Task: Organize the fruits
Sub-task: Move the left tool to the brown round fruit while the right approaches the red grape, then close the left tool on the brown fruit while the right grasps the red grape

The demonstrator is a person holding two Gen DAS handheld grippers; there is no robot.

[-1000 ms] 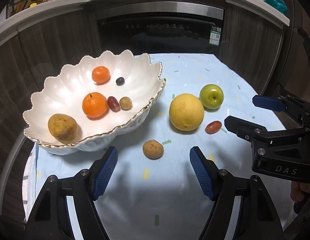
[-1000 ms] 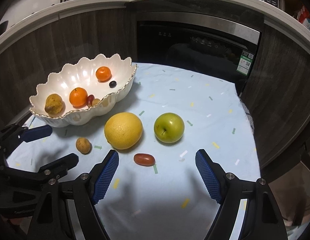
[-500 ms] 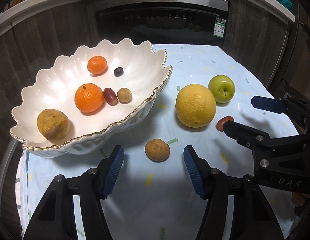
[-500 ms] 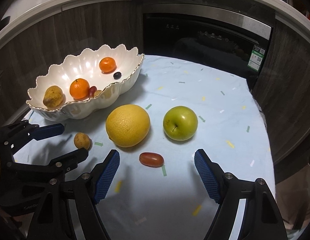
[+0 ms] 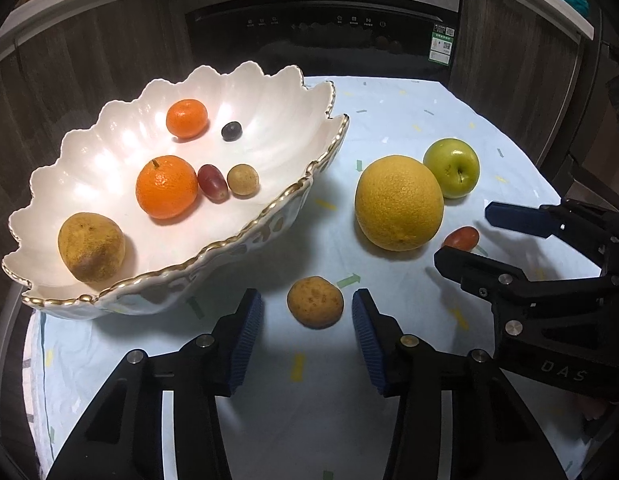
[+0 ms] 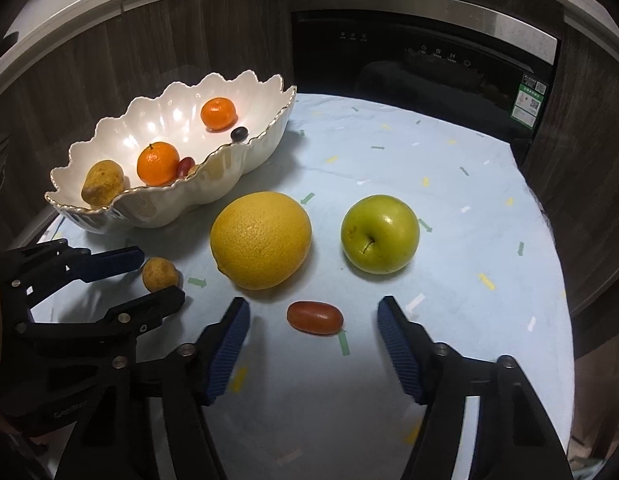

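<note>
A white scalloped bowl (image 5: pixel 269 128) with a gold rim holds two oranges, a brown pear-like fruit, a red grape, a dark grape and a small brown round fruit. On the cloth lie a small brown fruit (image 5: pixel 314 301), a big yellow citrus (image 5: pixel 398 202), a green apple (image 5: pixel 452 168) and a red oblong fruit (image 6: pixel 315 317). My left gripper (image 5: pixel 307 328) is open, its pads on either side of the small brown fruit, apart from it. My right gripper (image 6: pixel 313 340) is open, with the red oblong fruit between its fingertips, not touched.
The round table wears a pale blue cloth (image 6: pixel 449 168) with small coloured marks. A dark oven front (image 5: pixel 321 28) and wooden cabinets stand behind. The table edge drops off at right (image 6: pixel 565 280). The bowl also shows in the right wrist view (image 6: pixel 253 152).
Both grippers have moved forward and down. The left now brackets the small brown fruit and its jaws have narrowed. The right has closed in on the red oblong fruit.
</note>
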